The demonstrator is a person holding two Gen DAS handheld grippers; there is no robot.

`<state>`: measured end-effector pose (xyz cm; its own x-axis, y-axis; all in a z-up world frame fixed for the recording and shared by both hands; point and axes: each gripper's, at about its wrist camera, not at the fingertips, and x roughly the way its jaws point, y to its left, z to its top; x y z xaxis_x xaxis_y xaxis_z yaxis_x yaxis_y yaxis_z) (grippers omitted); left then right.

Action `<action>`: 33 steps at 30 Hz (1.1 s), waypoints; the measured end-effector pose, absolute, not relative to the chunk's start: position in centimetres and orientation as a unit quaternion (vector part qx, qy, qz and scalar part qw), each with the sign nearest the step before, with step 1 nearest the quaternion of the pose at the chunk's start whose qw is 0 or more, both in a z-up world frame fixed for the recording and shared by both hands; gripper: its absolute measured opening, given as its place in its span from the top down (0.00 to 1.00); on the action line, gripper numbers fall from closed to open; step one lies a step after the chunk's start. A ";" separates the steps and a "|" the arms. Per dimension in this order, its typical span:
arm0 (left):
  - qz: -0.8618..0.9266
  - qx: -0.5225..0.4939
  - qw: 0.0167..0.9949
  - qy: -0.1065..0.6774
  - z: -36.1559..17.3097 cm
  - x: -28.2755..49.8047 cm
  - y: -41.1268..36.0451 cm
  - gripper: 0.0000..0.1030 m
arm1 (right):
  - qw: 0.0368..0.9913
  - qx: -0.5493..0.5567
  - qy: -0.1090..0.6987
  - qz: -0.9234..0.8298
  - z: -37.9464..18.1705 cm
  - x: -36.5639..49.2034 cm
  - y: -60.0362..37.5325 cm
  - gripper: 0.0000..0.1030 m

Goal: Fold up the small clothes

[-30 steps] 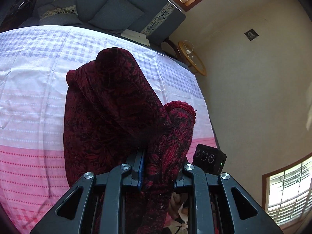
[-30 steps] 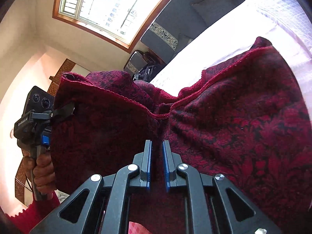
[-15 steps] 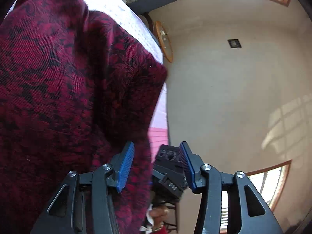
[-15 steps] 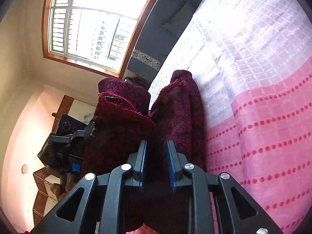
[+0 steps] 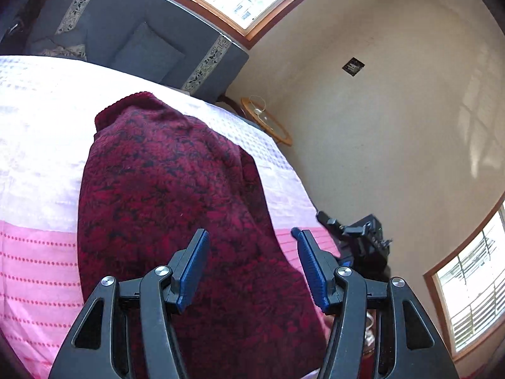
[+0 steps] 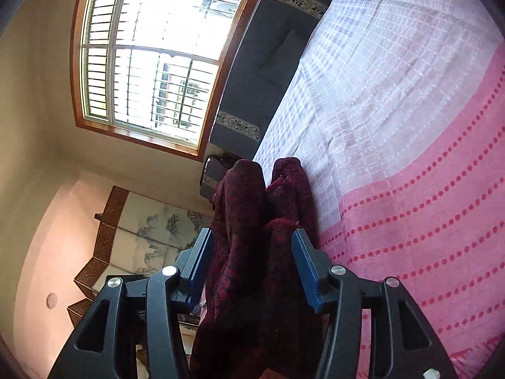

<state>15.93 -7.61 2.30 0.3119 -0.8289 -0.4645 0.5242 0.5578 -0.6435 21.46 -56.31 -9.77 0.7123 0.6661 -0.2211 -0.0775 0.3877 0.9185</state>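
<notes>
A dark red patterned garment (image 5: pixel 176 195) lies folded lengthwise on the pink and white bed cover (image 5: pixel 41 158). My left gripper (image 5: pixel 251 265) is open and hovers just above the garment's near end, holding nothing. In the right wrist view the same garment (image 6: pixel 252 221) lies bunched in ridges between the fingers of my right gripper (image 6: pixel 252 268), whose jaws stand wide apart and do not clamp the cloth. The right gripper's body (image 5: pixel 363 243) shows at the bed's right edge in the left wrist view.
A blue sofa (image 5: pixel 135 41) with cushions stands beyond the bed's far side. A round wooden side table (image 5: pixel 265 120) sits by the beige wall. A large window (image 6: pixel 148 57) and a folding screen (image 6: pixel 110 240) are off the bed's edge.
Both grippers have let go of the garment and opened. The cloth, held up a second ago, now lies on the bed. The left gripper has backed away from it.
</notes>
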 end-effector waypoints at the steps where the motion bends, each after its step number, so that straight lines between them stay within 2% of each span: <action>1: -0.430 -0.177 0.791 0.398 1.6 15.0 -7.5 0.44 | 0.782 0.487 0.299 0.249 -8.8 21.3 -55.7 0.52; 7: -0.426 -0.197 0.775 0.423 -3.3 12.6 -7.3 0.44 | 0.781 0.432 0.380 0.244 -8.6 24.0 -50.9 0.51; 10: -0.420 -0.206 0.781 0.414 -3.6 12.3 -7.2 0.44 | 0.782 0.402 0.408 0.245 -9.1 25.4 -48.6 0.52; 12: -0.420 -0.207 0.780 0.415 -3.3 12.1 -7.3 0.44 | 0.794 0.379 0.414 0.234 -8.5 25.2 -47.8 0.84; 13: -0.423 -0.209 0.779 0.414 -3.3 11.6 -7.1 0.44 | 0.803 0.376 0.399 0.232 -7.8 24.8 -48.1 0.86; 17: -0.433 -0.213 0.773 0.411 -3.3 11.0 -6.8 0.40 | 0.832 0.358 0.369 0.208 -5.7 21.1 -49.7 0.88; 20: -0.437 -0.194 0.771 0.420 -4.0 10.9 -7.6 0.38 | 0.837 0.348 0.383 0.179 -7.5 19.1 -50.7 0.88; 24: -0.430 -0.155 0.783 0.422 -4.8 10.4 -8.5 0.38 | 0.811 0.396 0.397 0.170 -10.8 18.0 -51.6 0.87; 28: -0.431 -0.130 0.790 0.417 -4.8 10.0 -9.3 0.36 | 0.816 0.398 0.388 0.160 -10.4 17.4 -51.7 0.81; 30: -0.430 -0.133 0.790 0.417 -4.6 10.6 -9.8 0.36 | 0.827 0.385 0.385 0.139 -9.6 17.3 -52.0 0.74; 31: -0.429 -0.135 0.789 0.418 -4.7 10.5 -9.8 0.36 | 0.834 0.376 0.383 0.123 -9.2 17.2 -52.1 0.66; 32: -0.430 -0.138 0.788 0.418 -4.7 10.6 -9.7 0.36 | 0.839 0.371 0.382 0.112 -8.9 17.2 -52.4 0.50; 33: -0.430 -0.141 0.788 0.419 -4.9 10.6 -9.6 0.36 | 0.838 0.372 0.384 0.109 -8.8 17.4 -52.7 0.39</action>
<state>10.58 -9.63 -4.87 0.2800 -0.7948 -0.5384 0.5594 0.5909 -0.5813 17.35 -52.72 -8.84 0.6819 0.4677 -0.5624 0.1027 0.7000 0.7067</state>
